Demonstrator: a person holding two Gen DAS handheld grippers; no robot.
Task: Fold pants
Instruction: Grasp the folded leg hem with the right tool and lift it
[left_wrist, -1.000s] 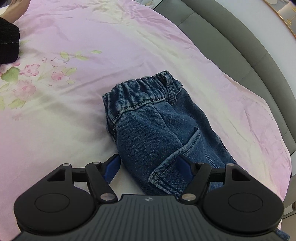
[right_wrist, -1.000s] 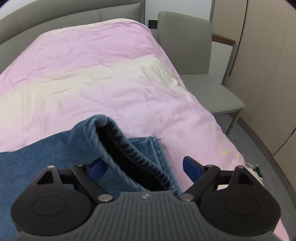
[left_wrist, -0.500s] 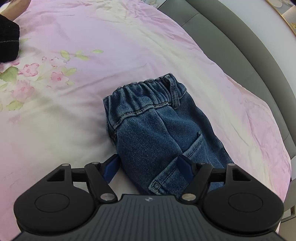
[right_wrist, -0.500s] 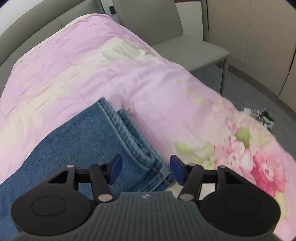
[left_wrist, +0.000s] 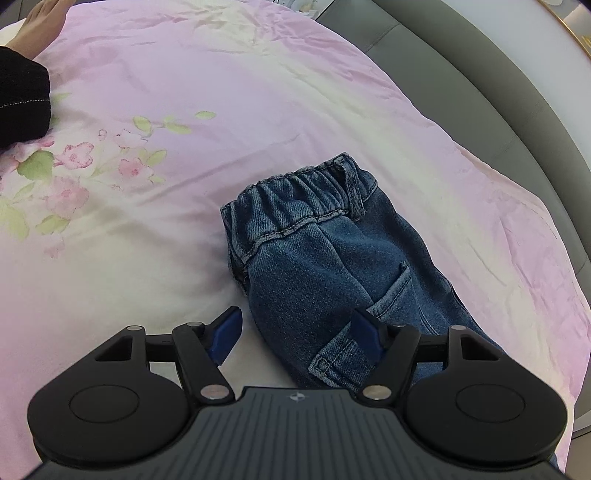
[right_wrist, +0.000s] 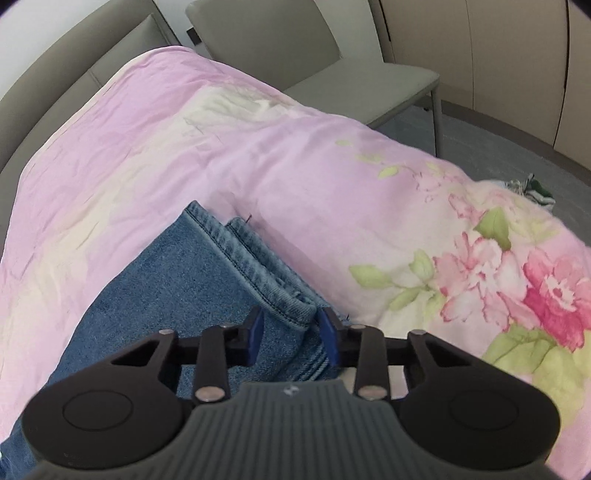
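Small blue denim pants (left_wrist: 332, 266) lie on a pink floral bedsheet (left_wrist: 184, 110), elastic waistband away from me, a back pocket showing. My left gripper (left_wrist: 295, 336) is open, its blue pads straddling the pants' near edge by the pocket. In the right wrist view the pant legs (right_wrist: 192, 280) lie stacked with their stitched hems (right_wrist: 266, 273) together. My right gripper (right_wrist: 291, 332) has its jaws narrowed around the near hem corner; whether the pads press the cloth is unclear.
A grey padded headboard (left_wrist: 480, 92) curves round the bed's far side. A grey chair (right_wrist: 332, 74) stands beside the bed, with wood-panel cupboards (right_wrist: 498, 55) behind. A dark-sleeved arm (left_wrist: 22, 103) rests at the bed's far left.
The right gripper let the raised pant leg down flat, swung right, and narrowed its jaws around the hem corner. The left gripper stayed open and drew back slightly.
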